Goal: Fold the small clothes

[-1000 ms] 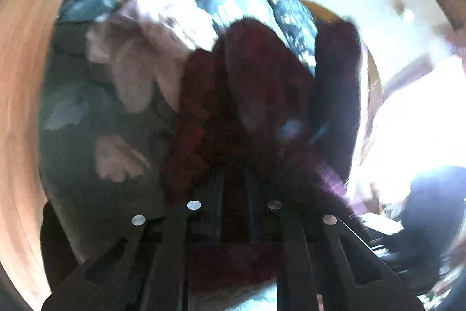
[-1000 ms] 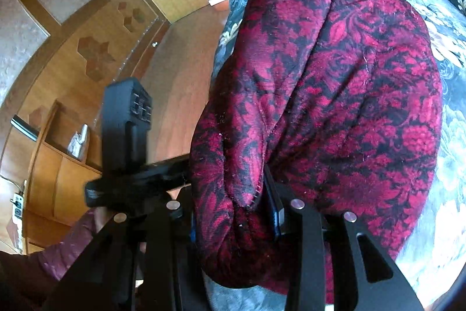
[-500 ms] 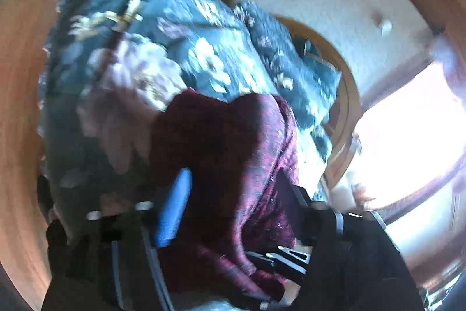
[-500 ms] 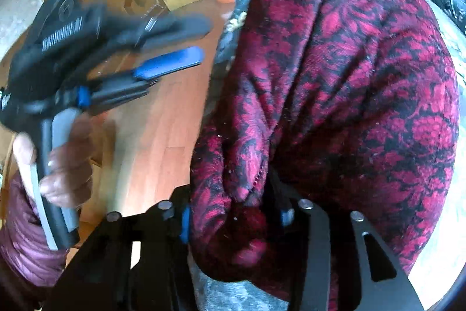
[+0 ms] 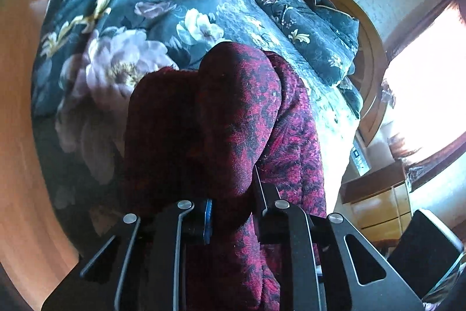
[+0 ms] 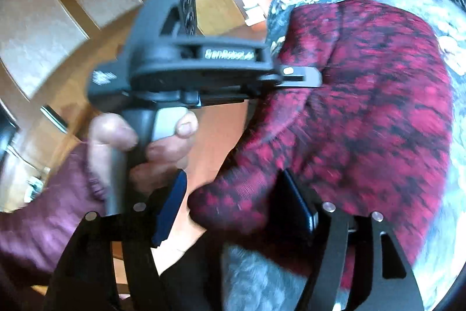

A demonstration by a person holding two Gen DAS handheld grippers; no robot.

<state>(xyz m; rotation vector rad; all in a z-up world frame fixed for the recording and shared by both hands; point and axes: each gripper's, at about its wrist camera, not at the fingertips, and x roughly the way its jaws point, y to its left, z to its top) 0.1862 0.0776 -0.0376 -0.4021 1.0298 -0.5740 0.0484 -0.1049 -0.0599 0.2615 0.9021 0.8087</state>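
Note:
A dark red garment with a black flower pattern [image 5: 238,112] lies bunched on the bed's floral quilt [image 5: 131,19]. My left gripper [image 5: 234,203] is closing, and a raised fold of the garment is pinched between its pads. In the right wrist view that left gripper [image 6: 303,77], held by a person's hand [image 6: 163,142], reaches into the garment [image 6: 378,107] from the left. My right gripper [image 6: 233,182] is opening. A corner of the cloth hangs between its jaws, touching the right finger [image 6: 297,203] and apart from the blue left pad [image 6: 171,206].
The bed's near edge meets a wooden floor [image 5: 17,136] on the left. Pillows [image 5: 314,28] and a curved wooden headboard [image 5: 370,54] lie beyond the garment. A bright window and a bedside cabinet [image 5: 378,203] are to the right. Wooden wardrobe panels [image 6: 72,5] stand across the room.
The left gripper opened, then closed again on a fold of the garment and rose. The right gripper's jaws widened off the cloth edge they were pinching. The left hand swung in close to the garment.

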